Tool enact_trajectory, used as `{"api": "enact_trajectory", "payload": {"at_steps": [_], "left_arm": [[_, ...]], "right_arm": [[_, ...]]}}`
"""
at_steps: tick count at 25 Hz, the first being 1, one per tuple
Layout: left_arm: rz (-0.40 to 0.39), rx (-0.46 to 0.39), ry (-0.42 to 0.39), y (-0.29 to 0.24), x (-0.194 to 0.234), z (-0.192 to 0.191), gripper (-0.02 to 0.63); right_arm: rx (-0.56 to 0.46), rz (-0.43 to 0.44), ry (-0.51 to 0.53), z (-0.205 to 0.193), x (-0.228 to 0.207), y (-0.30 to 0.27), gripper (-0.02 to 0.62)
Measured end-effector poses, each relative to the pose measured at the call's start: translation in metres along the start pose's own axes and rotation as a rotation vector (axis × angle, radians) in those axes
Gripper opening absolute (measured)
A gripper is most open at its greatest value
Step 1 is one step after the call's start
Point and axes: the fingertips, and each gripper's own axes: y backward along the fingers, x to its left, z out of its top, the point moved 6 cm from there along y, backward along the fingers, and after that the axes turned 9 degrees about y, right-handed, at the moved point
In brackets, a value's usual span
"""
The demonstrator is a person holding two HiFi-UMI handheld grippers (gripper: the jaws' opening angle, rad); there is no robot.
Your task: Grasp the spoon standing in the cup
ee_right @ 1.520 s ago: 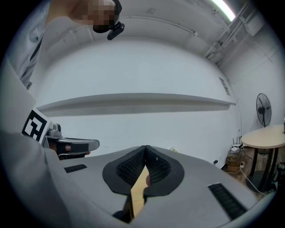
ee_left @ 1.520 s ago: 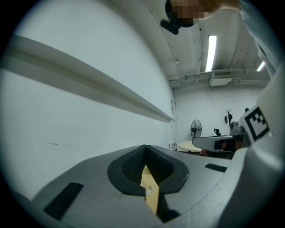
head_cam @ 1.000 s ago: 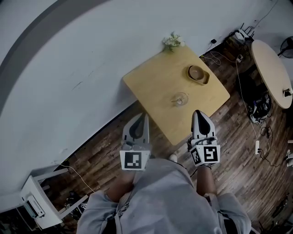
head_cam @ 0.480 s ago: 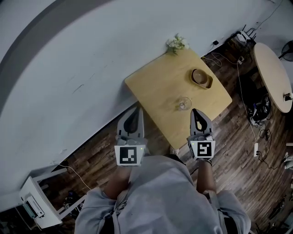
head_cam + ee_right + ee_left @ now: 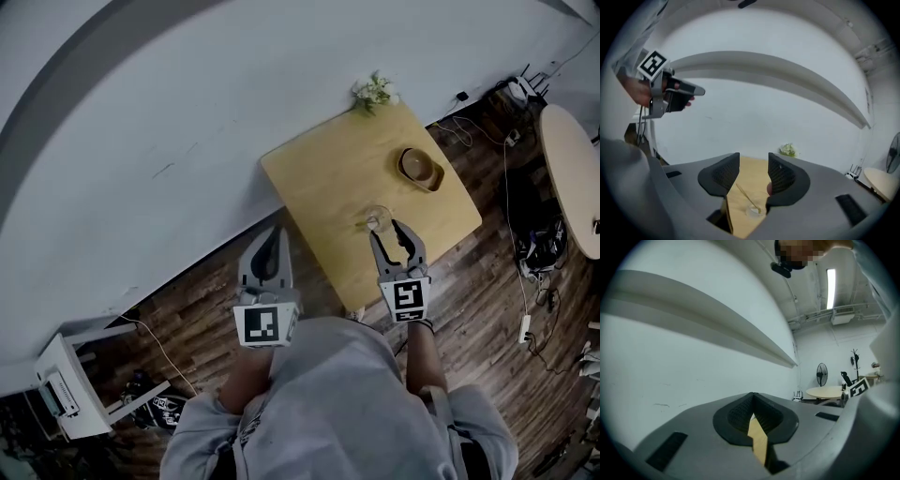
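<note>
A clear glass cup [image 5: 377, 220] stands on the square wooden table [image 5: 328, 178], near its front edge, with a thin spoon [image 5: 744, 194] leaning up and left out of it. My right gripper [image 5: 392, 234] hovers just short of the cup, and its jaws are opening, with nothing between the pads. In the right gripper view [image 5: 753, 165] the spoon and cup [image 5: 753, 211] show through the gap, further ahead. My left gripper [image 5: 274, 234] is shut and empty, held over the floor left of the table; its own view [image 5: 752, 397] faces the wall.
A wooden bowl [image 5: 420, 167] sits behind the cup on the right. A small bunch of flowers [image 5: 374, 91] stands at the table's far corner against the white wall. A round table [image 5: 572, 178] and floor cables [image 5: 530, 234] lie to the right, a white rack [image 5: 70, 394] at lower left.
The right gripper's jaws have gone from shut to wide apart, and it has moved forward close to the cup. The left gripper has stayed shut beside the table.
</note>
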Motion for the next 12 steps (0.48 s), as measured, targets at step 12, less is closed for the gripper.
{"api": "enact_trajectory", "payload": {"at_steps": [12], "left_arm": [[0.158, 0.004, -0.002, 0.013, 0.004, -0.005, 0.000]], "right_arm": [[0.106, 0.217, 0.214, -0.049, 0.031, -0.044, 0.158]]}}
